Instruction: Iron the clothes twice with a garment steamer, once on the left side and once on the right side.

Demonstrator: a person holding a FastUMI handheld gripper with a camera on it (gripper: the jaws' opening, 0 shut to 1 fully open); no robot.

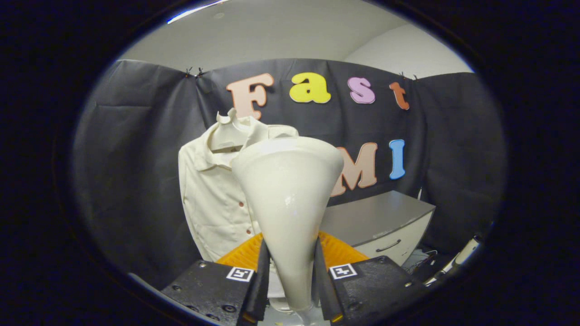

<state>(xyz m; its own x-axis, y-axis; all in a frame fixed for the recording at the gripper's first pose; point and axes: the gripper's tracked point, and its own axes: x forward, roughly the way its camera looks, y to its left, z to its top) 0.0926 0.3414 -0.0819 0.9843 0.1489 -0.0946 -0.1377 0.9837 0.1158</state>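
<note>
Gripper (pixel 290 271) fingers clenched on cream cone-shaped plastic garment steamer (pixel 287 190), held short of cream buttoned shirt (pixel 213 199) on hanger. Judged: neither L nor R pass underway yet.

Steamer (pixel 290 199) btwn fingers (pixel 262 280), blocking shirt (pixel 213 199).

We look out from on top of the hand-held gripper (pixel 290 271), forward along its two fingers. The white steamer (pixel 287 199) sits very close. Farther ahead hangs the cream shirt (pixel 213 199), with a grey cabinet (pixel 380 217) beside it.
</note>
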